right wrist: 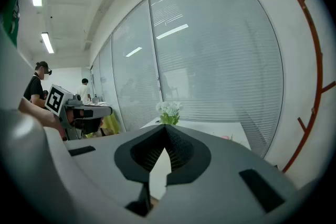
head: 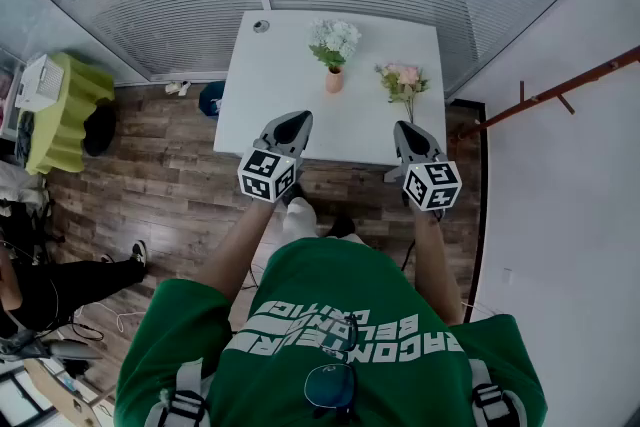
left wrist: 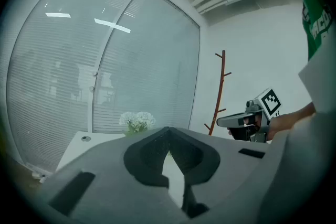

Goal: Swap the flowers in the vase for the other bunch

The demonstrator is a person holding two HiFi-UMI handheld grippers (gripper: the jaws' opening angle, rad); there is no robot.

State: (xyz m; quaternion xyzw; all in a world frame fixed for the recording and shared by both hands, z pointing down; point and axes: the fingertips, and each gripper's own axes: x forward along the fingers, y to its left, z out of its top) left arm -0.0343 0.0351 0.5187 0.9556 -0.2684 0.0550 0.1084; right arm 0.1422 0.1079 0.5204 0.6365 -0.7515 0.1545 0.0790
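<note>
Holding your grey left gripper (head: 291, 125) and right gripper (head: 406, 132) clenched empty, you face white flowers (head: 335, 37) in a peach vase (head: 334, 81) near a pink bunch (head: 402, 78) on the white table (head: 262, 105).

shirt (head: 330, 315): our green short-slv tee, white lettering across it
straps (head: 186, 402): grey w/ buckles, on both our shoulders
glasses (head: 330, 385): dark, at our collar
</note>
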